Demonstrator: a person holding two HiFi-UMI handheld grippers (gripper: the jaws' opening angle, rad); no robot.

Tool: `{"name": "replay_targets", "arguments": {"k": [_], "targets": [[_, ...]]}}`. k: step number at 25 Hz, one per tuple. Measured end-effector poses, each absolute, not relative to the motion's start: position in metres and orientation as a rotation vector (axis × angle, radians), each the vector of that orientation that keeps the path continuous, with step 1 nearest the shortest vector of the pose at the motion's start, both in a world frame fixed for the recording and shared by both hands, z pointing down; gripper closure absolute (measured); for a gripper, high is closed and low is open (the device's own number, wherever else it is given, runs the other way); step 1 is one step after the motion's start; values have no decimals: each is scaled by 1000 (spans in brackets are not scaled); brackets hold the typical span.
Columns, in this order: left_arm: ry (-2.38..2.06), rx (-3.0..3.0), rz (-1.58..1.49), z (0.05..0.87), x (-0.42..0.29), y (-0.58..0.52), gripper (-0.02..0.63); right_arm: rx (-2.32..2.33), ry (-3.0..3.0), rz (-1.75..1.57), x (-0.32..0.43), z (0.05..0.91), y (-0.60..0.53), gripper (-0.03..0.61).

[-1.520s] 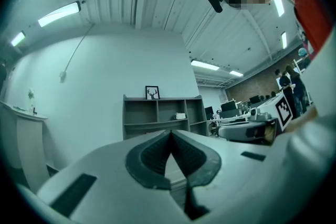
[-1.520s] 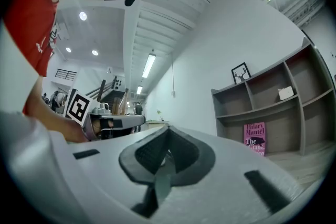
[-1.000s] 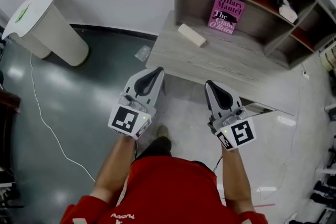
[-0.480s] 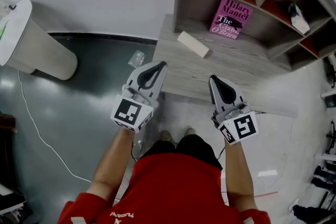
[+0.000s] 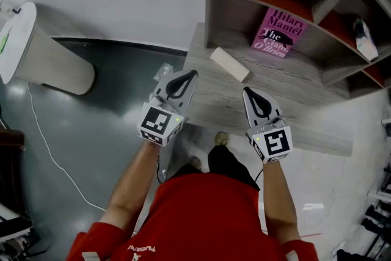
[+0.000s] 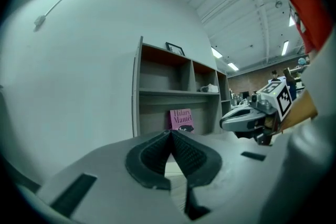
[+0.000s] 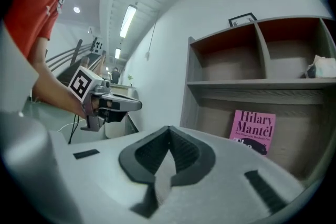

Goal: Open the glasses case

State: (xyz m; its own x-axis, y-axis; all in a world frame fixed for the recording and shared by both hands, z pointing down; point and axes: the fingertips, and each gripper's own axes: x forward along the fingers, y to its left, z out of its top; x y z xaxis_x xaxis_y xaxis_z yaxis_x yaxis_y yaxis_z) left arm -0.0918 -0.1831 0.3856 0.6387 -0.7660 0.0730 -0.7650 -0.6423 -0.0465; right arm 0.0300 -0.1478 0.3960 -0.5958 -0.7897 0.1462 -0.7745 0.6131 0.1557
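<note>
I'd moved the left gripper [image 5: 188,77] and right gripper [image 5: 250,95], both pressed together and empty, closer to the glasses case [image 5: 230,64]; it lay unopened.

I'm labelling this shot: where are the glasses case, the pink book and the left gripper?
glasses case [image 5: 230,64], head view, middle of its pale top face.
pink book [image 5: 278,32], head view, centre of its front cover.
left gripper [image 5: 192,73], head view, midway between its shut fingertips.
</note>
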Motion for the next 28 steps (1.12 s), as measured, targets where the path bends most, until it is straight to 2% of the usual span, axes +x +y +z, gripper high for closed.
{"name": "replay_targets", "arguments": {"k": [10,15,25,26,28], "targets": [[1426,-2853,-394,456,-63,-252,604,1184,-2586,12,64,460,-214,571],[1435,-2876,-565,492,-59,-275,603,1120,-2553,99,65,487,-239,480],[1317,-2968,-820,551,-59,-305,600,1066,-2429,146,59,528,-270,397],[1294,-2983,-854,554,-58,-307,592,1053,-2414,147,58,532,-272,388],[1254,-3010,-875,564,-56,-312,533,1025,-2385,154,56,542,-274,368]]}}
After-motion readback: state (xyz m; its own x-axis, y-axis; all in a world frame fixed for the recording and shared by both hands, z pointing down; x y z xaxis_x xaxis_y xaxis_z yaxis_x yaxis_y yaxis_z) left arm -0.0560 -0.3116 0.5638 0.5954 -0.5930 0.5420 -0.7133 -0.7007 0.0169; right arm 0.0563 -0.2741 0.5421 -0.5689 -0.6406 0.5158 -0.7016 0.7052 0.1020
